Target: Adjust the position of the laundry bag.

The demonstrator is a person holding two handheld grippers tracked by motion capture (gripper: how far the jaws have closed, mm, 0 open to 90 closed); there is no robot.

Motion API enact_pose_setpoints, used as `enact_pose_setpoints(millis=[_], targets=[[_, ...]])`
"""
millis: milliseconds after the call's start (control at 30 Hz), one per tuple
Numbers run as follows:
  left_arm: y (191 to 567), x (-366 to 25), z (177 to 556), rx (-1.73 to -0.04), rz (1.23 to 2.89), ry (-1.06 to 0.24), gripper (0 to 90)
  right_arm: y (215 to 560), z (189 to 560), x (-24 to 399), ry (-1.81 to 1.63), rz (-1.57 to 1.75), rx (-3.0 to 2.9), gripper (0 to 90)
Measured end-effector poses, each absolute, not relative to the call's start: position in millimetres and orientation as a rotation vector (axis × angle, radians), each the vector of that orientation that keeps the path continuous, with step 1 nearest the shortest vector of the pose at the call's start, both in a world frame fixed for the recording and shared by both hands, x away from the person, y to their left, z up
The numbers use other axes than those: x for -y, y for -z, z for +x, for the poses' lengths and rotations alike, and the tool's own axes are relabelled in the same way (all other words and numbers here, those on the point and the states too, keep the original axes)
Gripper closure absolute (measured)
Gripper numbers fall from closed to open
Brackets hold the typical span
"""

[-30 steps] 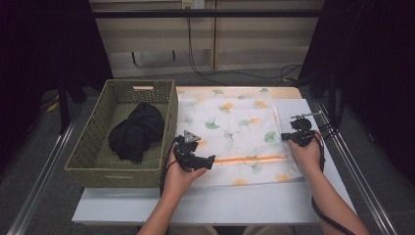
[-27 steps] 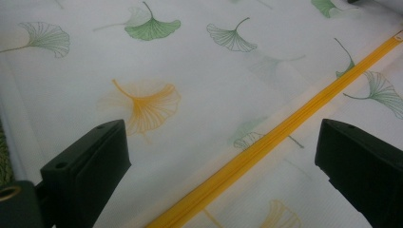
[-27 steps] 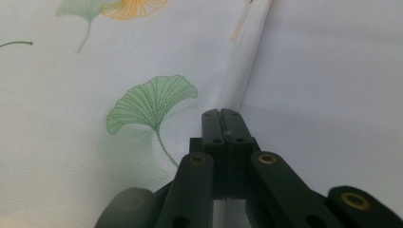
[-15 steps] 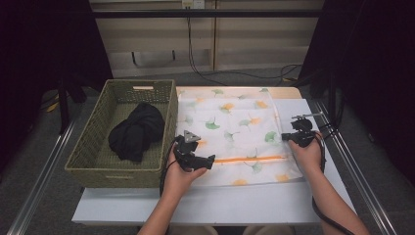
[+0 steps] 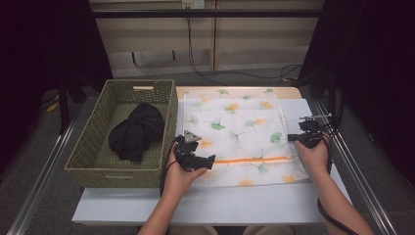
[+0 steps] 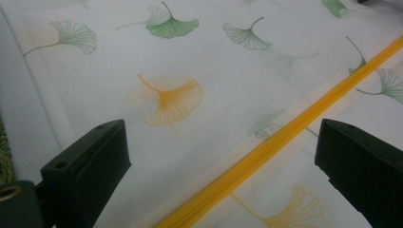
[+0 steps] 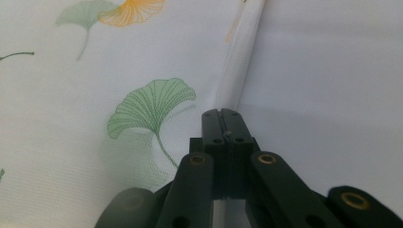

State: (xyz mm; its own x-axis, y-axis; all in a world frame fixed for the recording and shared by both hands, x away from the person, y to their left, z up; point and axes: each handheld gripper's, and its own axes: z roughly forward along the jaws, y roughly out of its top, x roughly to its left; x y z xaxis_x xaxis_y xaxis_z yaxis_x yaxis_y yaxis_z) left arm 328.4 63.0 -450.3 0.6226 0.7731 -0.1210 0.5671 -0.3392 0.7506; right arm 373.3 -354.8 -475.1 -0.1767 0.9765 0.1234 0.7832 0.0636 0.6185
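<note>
Both forearms reach forward from the near edge. The left claw (image 5: 209,161) points right with its jaws spread wide; the right claw (image 5: 291,138) points left, jaws pressed together.

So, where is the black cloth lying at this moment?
In the high view, the black cloth lies bundled inside the woven basket, left of the leaf-printed bag.

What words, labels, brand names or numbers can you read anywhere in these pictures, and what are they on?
None can be read.
Laundry bag: printed ginkgo leaves and an orange zipper, no lettering.
Wicker basket and black garment: no tag or label that shows.
Left tool and right tool: plain black, no markings to make out.
</note>
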Motion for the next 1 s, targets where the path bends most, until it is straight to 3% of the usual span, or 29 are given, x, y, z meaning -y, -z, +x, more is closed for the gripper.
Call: enact_pose_setpoints(millis=[1000], targets=[[452, -63, 329, -1.059, 2.049, -0.323, 4.3, 475, 361, 389, -0.807, 1.810, -1.962, 89.7]])
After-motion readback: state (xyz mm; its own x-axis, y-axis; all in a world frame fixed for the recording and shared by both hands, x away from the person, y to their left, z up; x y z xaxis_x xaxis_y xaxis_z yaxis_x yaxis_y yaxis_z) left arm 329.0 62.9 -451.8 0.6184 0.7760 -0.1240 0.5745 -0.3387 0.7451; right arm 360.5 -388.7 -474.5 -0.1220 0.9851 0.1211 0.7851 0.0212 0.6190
